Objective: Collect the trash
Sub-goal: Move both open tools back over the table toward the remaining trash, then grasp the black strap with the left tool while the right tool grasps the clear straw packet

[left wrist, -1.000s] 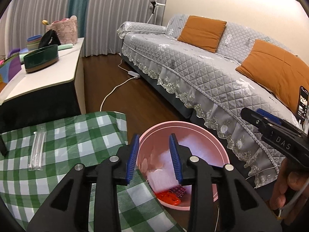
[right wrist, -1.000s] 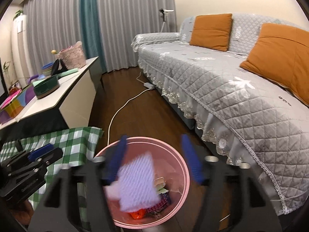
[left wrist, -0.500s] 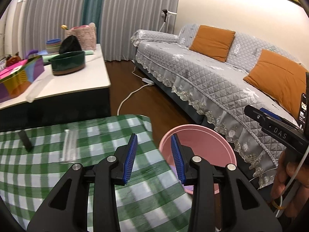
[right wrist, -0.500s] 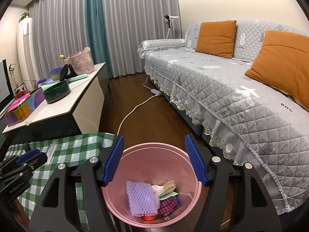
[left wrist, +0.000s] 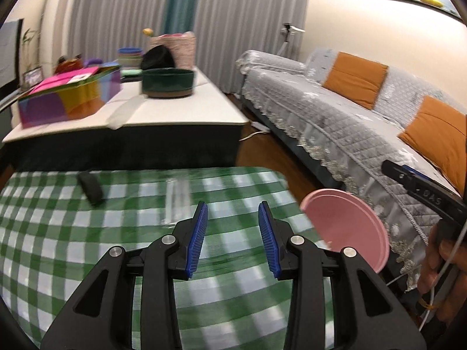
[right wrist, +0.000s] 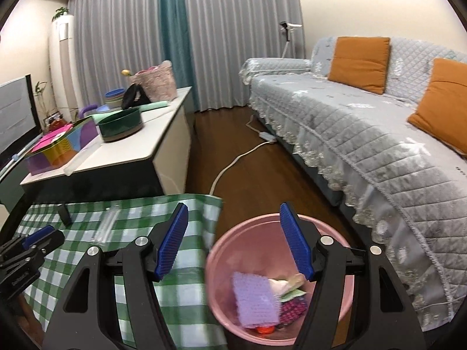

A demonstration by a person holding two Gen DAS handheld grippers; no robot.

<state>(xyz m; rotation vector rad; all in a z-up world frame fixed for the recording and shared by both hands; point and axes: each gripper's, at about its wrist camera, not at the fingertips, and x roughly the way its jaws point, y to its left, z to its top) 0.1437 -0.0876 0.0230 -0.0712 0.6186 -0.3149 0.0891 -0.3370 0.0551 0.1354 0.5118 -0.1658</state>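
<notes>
Right wrist view: I look down into the pink bin [right wrist: 280,280], which stands on the floor just beside the checked table [right wrist: 186,300].
Bin contents: a lilac mesh sheet [right wrist: 254,299], crumpled pale paper, a patterned wrapper and something red at the bottom.
Done so far: I judge several pieces are already collected, since they lie inside the bin.
Left to do: a clear plastic sleeve [left wrist: 177,201] lies flat on the green check cloth, and a dark oblong thing [left wrist: 90,191] sits near it, toward the table's far edge; whether that one counts as trash I cannot tell.
Left gripper [left wrist: 232,234]: I have it over the table, pads apart, empty, touching nothing, with the clear sleeve just ahead of its tips.
Right gripper [right wrist: 233,243]: pads spread wide, empty, hanging above the bin's near rim and the table corner.
Next move, my guess: the left claw seems best placed for the sleeve; being thin and flat, it will likely be hard to lift off the cloth.
Surroundings: a white sideboard [right wrist: 137,148] with a green bowl [right wrist: 120,124] and a colourful box [right wrist: 58,147] stands beyond the table; a grey quilted sofa [right wrist: 364,134] with orange cushions runs along the right.
</notes>
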